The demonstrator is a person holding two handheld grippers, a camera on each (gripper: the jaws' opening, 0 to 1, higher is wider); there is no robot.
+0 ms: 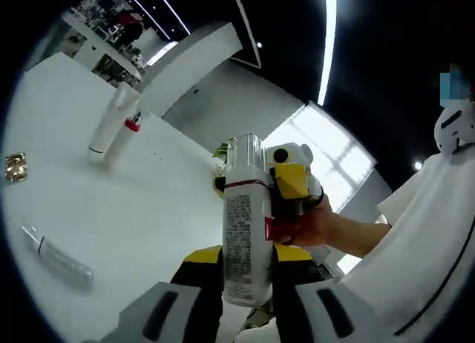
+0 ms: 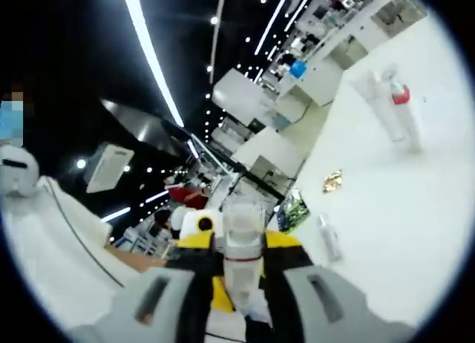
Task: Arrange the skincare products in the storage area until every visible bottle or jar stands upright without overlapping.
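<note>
A white spray bottle (image 1: 245, 224) with a clear cap and a red band is held up off the white table (image 1: 148, 209). My left gripper (image 1: 246, 260) is shut on its lower body, yellow-tipped jaws on either side. The right gripper (image 1: 293, 185), held by a hand (image 1: 312, 226), presses against the bottle's upper right side. In the right gripper view the same bottle (image 2: 242, 243) stands between my right gripper's (image 2: 241, 275) jaws, cap up. A white tube (image 1: 110, 126) and a small red-capped item (image 1: 133, 124) stand at the table's far side.
A gold-wrapped item (image 1: 15, 167) and a slim clear tube (image 1: 59, 257) lie on the table at the left. The right gripper view shows them too: the gold item (image 2: 332, 181), the clear tube (image 2: 330, 240) and the white tube (image 2: 393, 113). A person in white stands at the right.
</note>
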